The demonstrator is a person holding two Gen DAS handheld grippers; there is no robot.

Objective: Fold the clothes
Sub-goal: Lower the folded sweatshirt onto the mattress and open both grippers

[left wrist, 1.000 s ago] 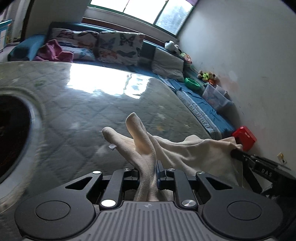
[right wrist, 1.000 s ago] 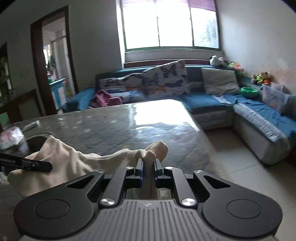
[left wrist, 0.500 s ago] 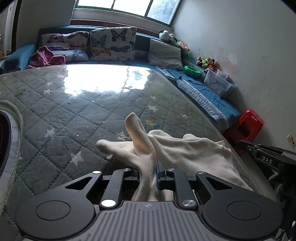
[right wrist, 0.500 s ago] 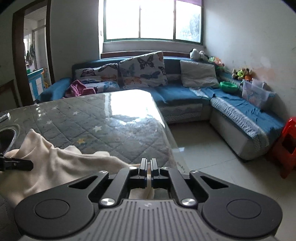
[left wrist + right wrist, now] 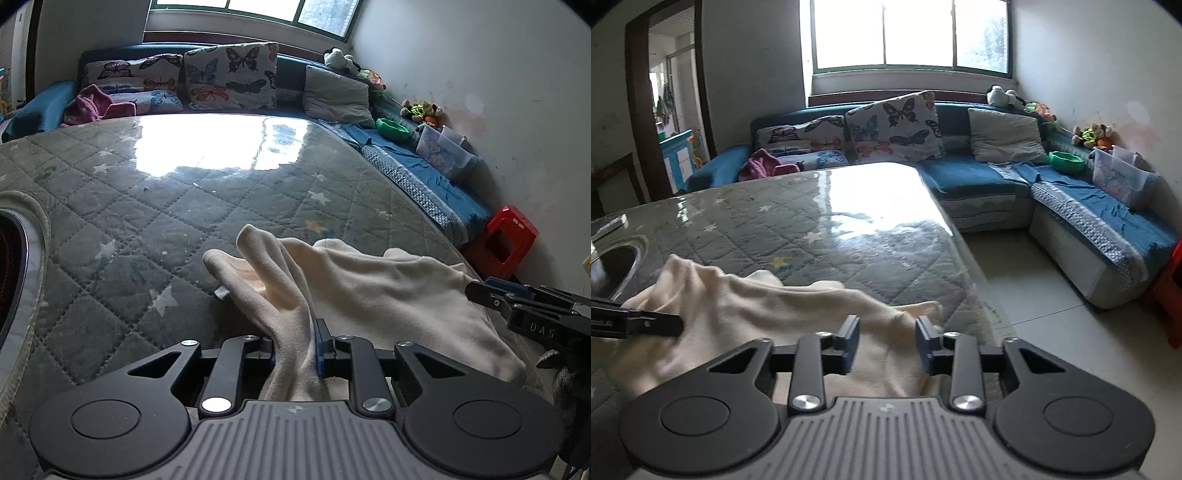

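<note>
One cream fleece garment (image 5: pixel 373 291) lies bunched on the near right part of the quilted table top (image 5: pixel 155 221), its right edge close to the table's corner. A fold of the cloth rises in a ridge and passes between the fingers of the left gripper (image 5: pixel 295 345), which are clenched on it. The right gripper (image 5: pixel 888 345) hovers just above the garment's right-hand end with its fingers spread apart and nothing between them; the cloth beneath them lies slack on the table.

Step in hand, as judged: one end has been set down and the other is held, so the fold is partly laid. To finish it well, the left gripper should carry its ridge low and flat over the spread portion, letting go only once the edges line up, so that no crease is trapped. The right gripper can take the free corner near the table edge (image 5: pixel 964 266) or press the cloth to steady it. The fleece looks soft and limp, likely to sag and slip toward the floor if drawn rightward.

Surroundings: a dark round recess (image 5: pixel 613 264) at the table's left, a blue sofa (image 5: pixel 975 177) with butterfly cushions (image 5: pixel 894 125), a red stool (image 5: pixel 502 240).
</note>
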